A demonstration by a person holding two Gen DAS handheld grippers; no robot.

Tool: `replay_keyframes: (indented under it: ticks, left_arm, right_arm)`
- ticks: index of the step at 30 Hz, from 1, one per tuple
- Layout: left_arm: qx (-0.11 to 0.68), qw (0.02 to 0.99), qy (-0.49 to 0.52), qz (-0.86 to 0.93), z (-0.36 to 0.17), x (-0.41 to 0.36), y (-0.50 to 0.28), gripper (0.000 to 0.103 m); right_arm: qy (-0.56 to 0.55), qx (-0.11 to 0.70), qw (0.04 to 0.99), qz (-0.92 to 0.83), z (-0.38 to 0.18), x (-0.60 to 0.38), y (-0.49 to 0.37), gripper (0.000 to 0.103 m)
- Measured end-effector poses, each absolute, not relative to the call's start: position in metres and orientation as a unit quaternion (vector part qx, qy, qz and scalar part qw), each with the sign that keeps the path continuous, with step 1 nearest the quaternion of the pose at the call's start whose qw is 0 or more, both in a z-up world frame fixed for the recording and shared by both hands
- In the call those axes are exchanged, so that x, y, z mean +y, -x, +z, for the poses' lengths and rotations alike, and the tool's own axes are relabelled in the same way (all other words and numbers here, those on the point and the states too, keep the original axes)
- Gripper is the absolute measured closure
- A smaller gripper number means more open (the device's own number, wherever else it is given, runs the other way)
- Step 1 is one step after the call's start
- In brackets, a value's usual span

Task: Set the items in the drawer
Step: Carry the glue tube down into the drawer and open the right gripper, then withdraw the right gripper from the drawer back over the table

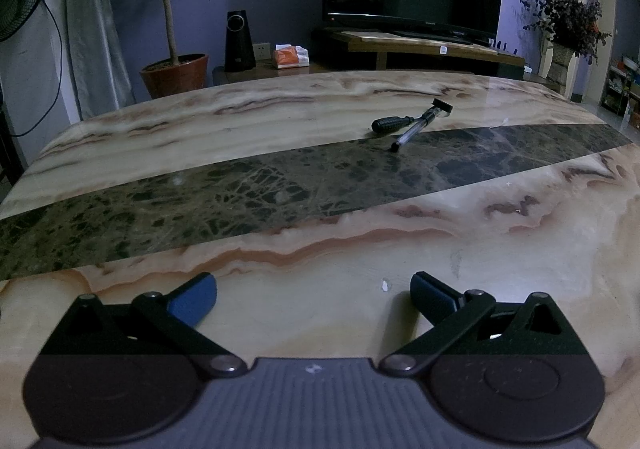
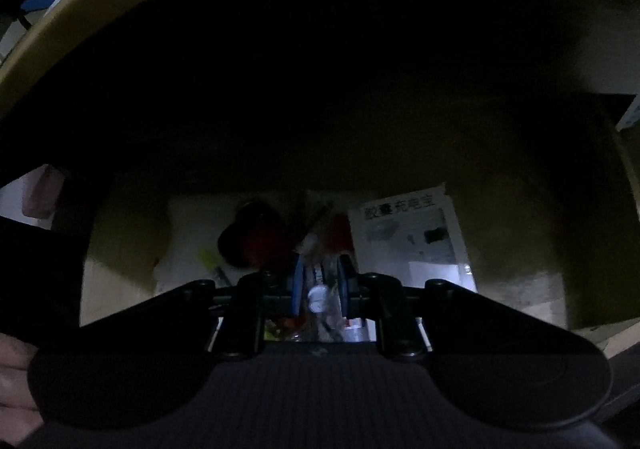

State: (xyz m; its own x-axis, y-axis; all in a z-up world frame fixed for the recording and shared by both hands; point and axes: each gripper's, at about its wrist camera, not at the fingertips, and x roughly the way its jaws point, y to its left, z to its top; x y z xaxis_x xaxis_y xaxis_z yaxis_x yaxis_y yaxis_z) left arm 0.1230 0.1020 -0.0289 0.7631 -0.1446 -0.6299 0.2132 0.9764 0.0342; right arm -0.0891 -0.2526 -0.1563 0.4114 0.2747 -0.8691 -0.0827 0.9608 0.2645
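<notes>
A small see-through thing (image 2: 320, 295) with a white round end sits low in the middle of the right wrist picture, squeezed between the right gripper (image 2: 319, 287) pads, inside the dark drawer (image 2: 120, 289). A white box (image 2: 412, 245) lies to its right. The left gripper (image 1: 313, 293) is wide open above the marble table (image 1: 280, 153). A screwdriver (image 1: 394, 123) and pen (image 1: 416, 131) lie upper right.

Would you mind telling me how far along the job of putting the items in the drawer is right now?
Partly done, it seems: the open drawer already holds clutter, including a white leaflet. In hand: the right gripper is shut on a small clear item, too dark to identify, over the drawer. Left: a screwdriver and a pen lie on the marble table; the left gripper is open, empty.
</notes>
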Motion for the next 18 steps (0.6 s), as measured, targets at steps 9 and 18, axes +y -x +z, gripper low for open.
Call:
replay_keyframes:
  ticks: [9,18]
  left_arm:
    - [0.331,0.937,-0.052,-0.095,-0.029,0.102,-0.123,0.0]
    - [0.331,0.937,-0.052,-0.095,-0.029,0.102,-0.123,0.0]
  right_arm:
    - [-0.128,0.505,0.843,0.133,-0.138,-0.246,0.085,0.075]
    - [-0.127,0.454,0.819,0.327,-0.07,-0.227,0.094,0.074]
